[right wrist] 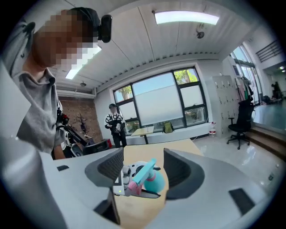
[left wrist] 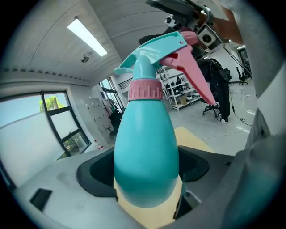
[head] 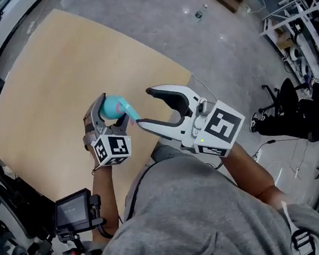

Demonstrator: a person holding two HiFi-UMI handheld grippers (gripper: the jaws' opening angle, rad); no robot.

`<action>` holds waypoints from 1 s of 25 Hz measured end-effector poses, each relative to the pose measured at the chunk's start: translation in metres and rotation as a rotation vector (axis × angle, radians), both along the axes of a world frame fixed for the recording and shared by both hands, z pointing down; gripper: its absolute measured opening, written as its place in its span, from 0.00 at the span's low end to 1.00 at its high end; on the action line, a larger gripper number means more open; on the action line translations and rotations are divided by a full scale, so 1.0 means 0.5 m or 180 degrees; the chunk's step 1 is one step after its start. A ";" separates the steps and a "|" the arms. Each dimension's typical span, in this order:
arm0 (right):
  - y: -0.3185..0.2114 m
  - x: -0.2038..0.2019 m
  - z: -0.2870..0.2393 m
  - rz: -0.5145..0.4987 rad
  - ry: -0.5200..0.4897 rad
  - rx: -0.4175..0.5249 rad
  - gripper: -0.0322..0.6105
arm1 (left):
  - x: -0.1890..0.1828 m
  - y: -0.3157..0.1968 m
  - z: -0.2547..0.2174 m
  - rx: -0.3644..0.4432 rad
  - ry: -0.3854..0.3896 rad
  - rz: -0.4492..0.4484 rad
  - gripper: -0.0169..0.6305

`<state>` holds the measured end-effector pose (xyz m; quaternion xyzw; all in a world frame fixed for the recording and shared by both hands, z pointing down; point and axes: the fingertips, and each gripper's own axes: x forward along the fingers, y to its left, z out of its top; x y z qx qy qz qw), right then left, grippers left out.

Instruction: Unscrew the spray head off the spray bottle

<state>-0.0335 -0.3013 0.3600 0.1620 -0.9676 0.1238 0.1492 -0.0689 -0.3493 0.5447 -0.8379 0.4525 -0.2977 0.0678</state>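
A workshop with a grey concrete floor [head: 225, 49], with white shelving and office chairs at the far right, surrounds a pale wooden desk [head: 58, 78]. The person holds both tools up in front of the chest, over the near right corner of that desk.

The teal plastic spray bottle [left wrist: 145, 152] is off the desk and in the air. Its egg-shaped body is pinched between the jaws of the left tongs [head: 111, 114]. In the left gripper view the body fills the gap between them and the neck points away. A pink ribbed collar [left wrist: 145, 89] rings the neck. Beyond it sits the teal spray head [left wrist: 156, 51] with its pink trigger [left wrist: 190, 71]. The collar looks seated against the body, with no gap showing.

The right tongs [head: 146, 107] are spread wide and pinch nothing. Their mouth faces the spray head from the right, and the lower jaw tip lies just beside the nozzle; I cannot tell whether it touches. In the right gripper view the head shows in the gap between the jaws but lies beyond their tips.

The step in hand appears to be lining up for a grip on the head; the unscrewing itself looks not yet finished. The next move probably calls for sliding the right tongs forward until the pads flank the ribbed collar rather than the trigger. They would then close firmly and twist about the bottle's long axis while the left tongs hold the body fast. That smooth, tapering body may spin or slip in the grip if the hold is weak.
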 end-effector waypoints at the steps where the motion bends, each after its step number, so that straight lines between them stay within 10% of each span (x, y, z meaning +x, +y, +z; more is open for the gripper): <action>1: 0.019 -0.022 0.003 -0.0076 0.0082 -0.0027 0.46 | -0.004 0.020 -0.012 0.0054 -0.0054 -0.0032 0.63; 9: 0.146 -0.072 0.109 -0.0222 0.1197 0.0010 0.45 | 0.008 0.155 -0.093 0.0393 -0.0443 -0.0056 0.63; 14: 0.148 -0.060 0.138 -0.0308 0.1596 0.0121 0.26 | 0.012 0.185 -0.077 0.0316 -0.0362 0.0152 0.63; 17: 0.202 -0.073 0.137 -0.1043 0.1938 0.0773 0.26 | 0.021 0.229 -0.075 0.0162 -0.0137 0.0563 0.62; 22: 0.353 -0.082 0.136 -0.3293 0.2364 0.2230 0.26 | 0.025 0.378 -0.081 -0.0146 0.0344 0.1624 0.62; 25: 0.355 -0.081 0.140 -0.3425 0.2556 0.2564 0.26 | 0.020 0.387 -0.090 -0.0159 0.0393 0.1657 0.62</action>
